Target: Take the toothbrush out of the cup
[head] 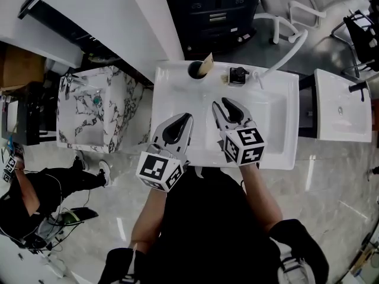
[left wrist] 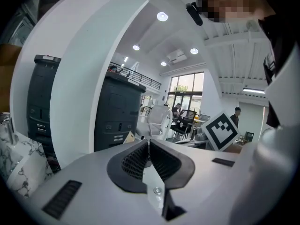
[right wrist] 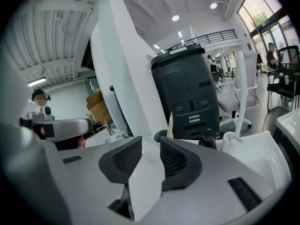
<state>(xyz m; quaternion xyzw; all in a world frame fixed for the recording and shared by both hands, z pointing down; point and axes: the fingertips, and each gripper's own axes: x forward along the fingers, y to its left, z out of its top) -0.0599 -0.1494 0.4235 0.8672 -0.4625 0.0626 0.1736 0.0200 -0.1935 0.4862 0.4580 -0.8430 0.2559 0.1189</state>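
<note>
So the right gripper [head: 221, 102] is hovering over the white sink [head: 284, 158] with its jaws parted and nothing between them. The left gripper [head: 188, 117] is sitting just beside it, clenched on nothing. The toothbrush [head: 206, 64] is leaning in the dark cup [head: 194, 70] at the sink's back edge, well ahead of both. Biggest risk imo: the handle is thin and tilted, so an off-line pinch is probably sliding off it or tipping the cup. The small black object [head: 237, 76] nearby is also asking to get bumped.

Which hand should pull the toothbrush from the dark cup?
Probably right. The right tongs stand open and empty, aimed at the dark round cup holding the beige toothbrush. The left tongs are shut.
</note>
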